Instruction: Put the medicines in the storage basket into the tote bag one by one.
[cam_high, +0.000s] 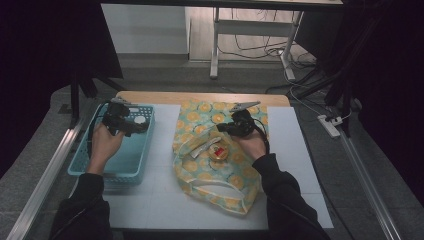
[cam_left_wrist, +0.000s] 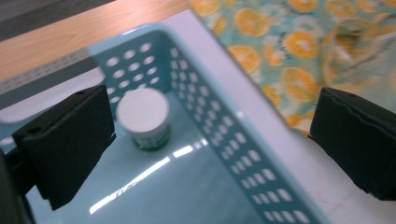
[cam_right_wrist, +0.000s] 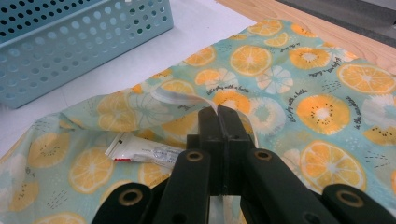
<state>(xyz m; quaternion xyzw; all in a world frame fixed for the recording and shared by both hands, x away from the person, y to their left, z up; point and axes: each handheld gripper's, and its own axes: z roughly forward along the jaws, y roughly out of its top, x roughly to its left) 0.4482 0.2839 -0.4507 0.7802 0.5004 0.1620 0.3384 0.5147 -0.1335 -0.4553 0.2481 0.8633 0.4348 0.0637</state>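
A cloth bag (cam_high: 215, 150) printed with orange slices lies on the white mat, its mouth held open. My right gripper (cam_high: 226, 127) is shut on the bag's white-hemmed rim (cam_right_wrist: 187, 100), lifting it. Inside the bag lie a white tube (cam_right_wrist: 142, 151) and a small round item with a red label (cam_high: 218, 152). My left gripper (cam_high: 134, 125) hovers over the light blue basket (cam_high: 82, 160), jaws wide open and empty. In the left gripper view the basket's perforated wall (cam_left_wrist: 233, 140) runs between the jaws, and a small white-lidded jar (cam_left_wrist: 144, 116) stands on the basket floor near the left jaw.
The white mat (cam_high: 160, 195) covers a wooden table whose far edge (cam_high: 200, 96) shows behind the bag. Metal rails run along both sides, and a desk frame and cables stand beyond the table.
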